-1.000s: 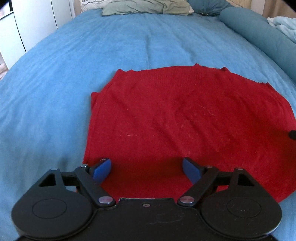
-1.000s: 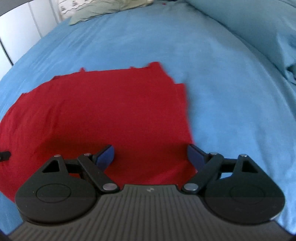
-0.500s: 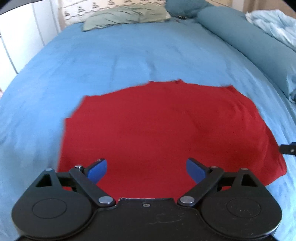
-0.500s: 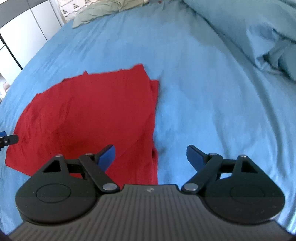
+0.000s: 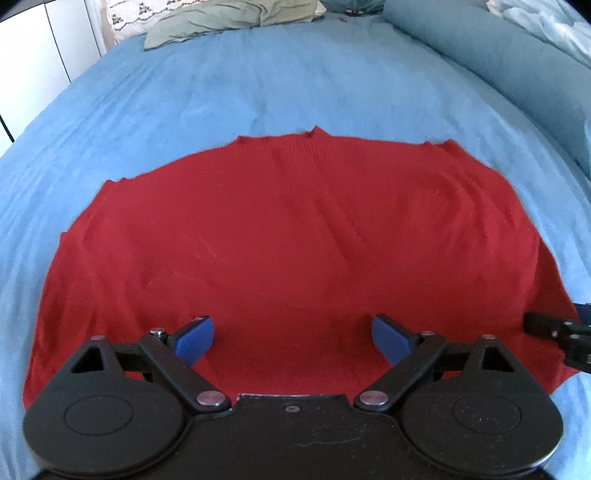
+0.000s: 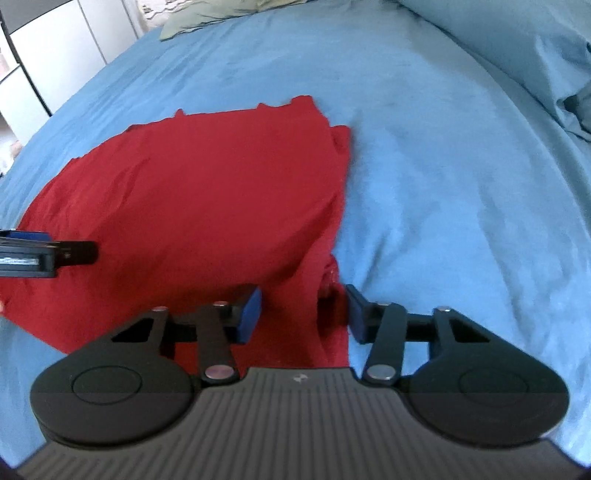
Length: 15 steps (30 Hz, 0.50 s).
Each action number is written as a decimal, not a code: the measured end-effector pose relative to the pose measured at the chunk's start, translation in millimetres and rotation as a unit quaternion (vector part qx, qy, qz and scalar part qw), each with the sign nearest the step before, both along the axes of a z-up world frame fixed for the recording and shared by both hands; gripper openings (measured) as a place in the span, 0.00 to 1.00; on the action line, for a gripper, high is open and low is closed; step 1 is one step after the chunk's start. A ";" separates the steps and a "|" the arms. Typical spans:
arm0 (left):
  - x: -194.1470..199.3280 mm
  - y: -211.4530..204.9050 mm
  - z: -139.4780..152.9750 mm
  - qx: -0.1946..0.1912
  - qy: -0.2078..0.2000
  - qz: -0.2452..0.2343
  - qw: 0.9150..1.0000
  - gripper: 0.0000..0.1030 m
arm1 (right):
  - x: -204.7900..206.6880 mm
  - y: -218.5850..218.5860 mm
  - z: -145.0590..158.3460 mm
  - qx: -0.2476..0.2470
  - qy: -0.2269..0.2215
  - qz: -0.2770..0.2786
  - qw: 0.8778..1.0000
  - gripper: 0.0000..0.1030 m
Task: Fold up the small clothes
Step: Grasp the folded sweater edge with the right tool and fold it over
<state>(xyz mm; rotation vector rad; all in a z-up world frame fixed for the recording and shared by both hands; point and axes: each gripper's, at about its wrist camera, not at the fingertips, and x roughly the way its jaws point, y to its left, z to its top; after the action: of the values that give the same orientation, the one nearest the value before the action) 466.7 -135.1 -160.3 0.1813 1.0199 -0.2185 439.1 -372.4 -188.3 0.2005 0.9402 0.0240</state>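
Observation:
A red knitted garment [image 5: 288, 236] lies flat on the blue bed; it also shows in the right wrist view [image 6: 207, 199]. My left gripper [image 5: 291, 338] is open and empty, low over the garment's near middle edge. My right gripper [image 6: 303, 314] is partly closed, its jaws either side of a bunched fold at the garment's near right corner [image 6: 328, 280], with a gap still between the pads. The right gripper's tip shows at the right edge of the left wrist view [image 5: 554, 328]; the left gripper's tip shows at the left of the right wrist view [image 6: 48, 253].
The blue bedsheet [image 5: 258, 85] spreads all around. A grey-green pillow [image 5: 229, 18] lies at the head of the bed. A blue bolster and rumpled duvet [image 5: 517, 62] lie along the right side. White cupboard doors [image 6: 55, 55] stand at the far left.
Both grippers have drawn back toward the garment's near edge. The right gripper shifted to the near right corner and its jaws have narrowed around the fold. The left gripper stays open.

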 end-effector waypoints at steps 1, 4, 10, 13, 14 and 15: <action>-0.2 0.9 -1.0 0.001 0.002 0.001 1.000 0.93 | 0.7 -0.8 -0.5 0.005 0.002 0.001 1.000 0.52; 3.7 0.4 -6.4 -0.001 0.009 0.007 1.000 0.94 | 2.0 -7.3 -0.9 0.028 0.007 -0.006 1.000 0.42; 18.6 6.1 -21.5 -0.010 0.036 0.023 0.999 1.00 | 1.3 -27.2 6.1 0.118 0.019 -0.053 0.991 0.24; 27.9 4.8 -21.7 -0.008 0.056 0.023 0.998 1.00 | -0.9 -39.7 19.8 0.190 0.014 -0.092 0.977 0.24; 30.9 7.1 -20.6 -0.011 0.063 0.022 0.998 1.00 | -1.3 -43.1 25.8 0.211 0.010 -0.102 0.972 0.23; 33.6 10.5 -18.5 -0.018 0.071 0.022 0.997 1.00 | -0.5 -44.0 33.6 0.232 0.004 -0.110 0.967 0.23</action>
<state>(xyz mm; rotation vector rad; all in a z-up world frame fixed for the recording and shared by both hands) 500.4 -124.6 -178.8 0.1110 1.1598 -0.2129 438.6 -416.4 -154.7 0.7377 0.9061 0.0389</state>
